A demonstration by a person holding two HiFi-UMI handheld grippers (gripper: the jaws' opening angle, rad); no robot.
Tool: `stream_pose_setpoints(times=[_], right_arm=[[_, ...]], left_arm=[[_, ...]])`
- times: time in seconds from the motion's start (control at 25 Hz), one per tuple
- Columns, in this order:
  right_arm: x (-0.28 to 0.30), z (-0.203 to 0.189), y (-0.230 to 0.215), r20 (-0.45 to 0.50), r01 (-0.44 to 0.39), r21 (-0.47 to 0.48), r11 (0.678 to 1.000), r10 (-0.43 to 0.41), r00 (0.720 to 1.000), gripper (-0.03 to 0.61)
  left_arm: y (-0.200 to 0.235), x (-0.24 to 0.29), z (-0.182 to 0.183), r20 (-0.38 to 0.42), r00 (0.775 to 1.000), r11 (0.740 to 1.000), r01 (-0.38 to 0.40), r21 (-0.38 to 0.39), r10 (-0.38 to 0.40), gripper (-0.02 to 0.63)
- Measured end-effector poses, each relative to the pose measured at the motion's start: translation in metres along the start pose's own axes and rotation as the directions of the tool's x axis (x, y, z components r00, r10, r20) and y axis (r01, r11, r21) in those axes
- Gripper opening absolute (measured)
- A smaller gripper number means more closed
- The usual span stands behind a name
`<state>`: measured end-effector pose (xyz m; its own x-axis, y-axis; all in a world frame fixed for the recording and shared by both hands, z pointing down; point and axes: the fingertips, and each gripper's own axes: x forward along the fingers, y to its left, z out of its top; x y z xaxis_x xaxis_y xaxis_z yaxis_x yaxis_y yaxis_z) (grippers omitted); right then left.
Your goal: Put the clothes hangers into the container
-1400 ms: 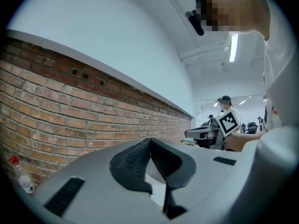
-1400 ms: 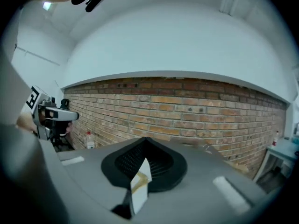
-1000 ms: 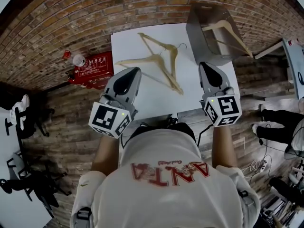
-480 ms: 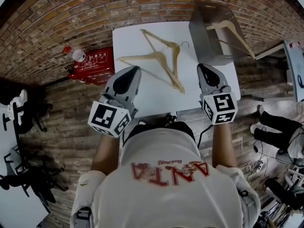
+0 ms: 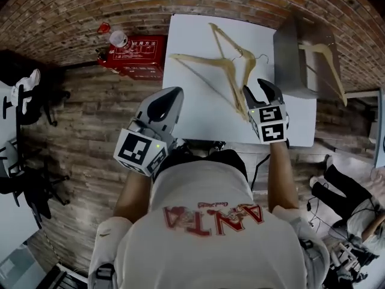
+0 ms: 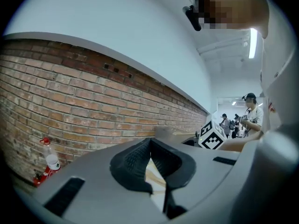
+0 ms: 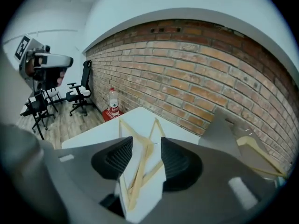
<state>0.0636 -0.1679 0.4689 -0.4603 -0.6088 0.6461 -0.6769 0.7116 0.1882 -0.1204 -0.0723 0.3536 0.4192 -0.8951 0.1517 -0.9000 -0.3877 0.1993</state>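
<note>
Two wooden hangers (image 5: 221, 71) lie crossed on the white table (image 5: 198, 110). A third hanger (image 5: 328, 62) sticks out of the grey container (image 5: 289, 56) at the table's right end. My right gripper (image 5: 257, 90) hangs just over the near ends of the crossed hangers. Its jaws have just been opening and now stand open. In the right gripper view the hangers (image 7: 140, 169) show in the gap of that gripper (image 7: 146, 146), with neither pad pressing on them. My left gripper (image 5: 170, 94) is shut on nothing at the table's near left; in its own view (image 6: 150, 143) the tips meet.
A red box (image 5: 135, 50) and a plastic bottle (image 5: 117, 39) sit on the wooden floor left of the table, against the brick wall. Office chairs (image 5: 24, 95) stand further left. A seated person's legs (image 5: 346, 194) are at the lower right.
The right gripper has dropped forward and down to the hangers' near ends, and its jaws have parted. The left gripper has sunk slightly. The head view has swung, shifting the table rightward.
</note>
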Motion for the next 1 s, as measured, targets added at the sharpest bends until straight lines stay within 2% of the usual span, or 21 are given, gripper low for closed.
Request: stream_pose_setpoints(times=[0.28,0.4,0.56,0.84,0.92,1.0], right_arm=[[0.096,-0.042,-0.005,-0.139,-0.018,0.036,0.999,0.023,0.990,0.221],[0.136,-0.060,-0.008,-0.197,-0.030,0.028,0.999,0.035,0.980,0.244],[0.178,-0.065,-0.007,-0.232,-0.058,0.010,0.998,0.058,0.971,0.250],[0.224,-0.085,-0.001,-0.361,-0.110,-0.004,0.994,0.101,0.927,0.262],[0.228,-0.084,-0.003,-0.363,-0.105,0.029,0.994,0.109,0.926,0.259],[0.228,-0.084,-0.005,-0.350,-0.091,0.046,0.995,0.101,0.931,0.214]], left_arm=[[0.029,-0.029,-0.023,-0.047,0.991,0.991,-0.127,-0.042,0.125,0.009],[0.041,-0.033,-0.035,-0.072,0.985,0.984,-0.163,-0.068,0.158,0.009],[0.055,-0.025,-0.046,-0.087,0.978,0.976,-0.197,-0.097,0.189,0.009],[0.068,-0.020,-0.062,-0.119,0.967,0.962,-0.241,-0.126,0.227,0.009],[0.074,-0.021,-0.066,-0.129,0.963,0.958,-0.254,-0.135,0.237,0.009],[0.077,-0.021,-0.069,-0.136,0.961,0.955,-0.260,-0.141,0.241,0.009]])
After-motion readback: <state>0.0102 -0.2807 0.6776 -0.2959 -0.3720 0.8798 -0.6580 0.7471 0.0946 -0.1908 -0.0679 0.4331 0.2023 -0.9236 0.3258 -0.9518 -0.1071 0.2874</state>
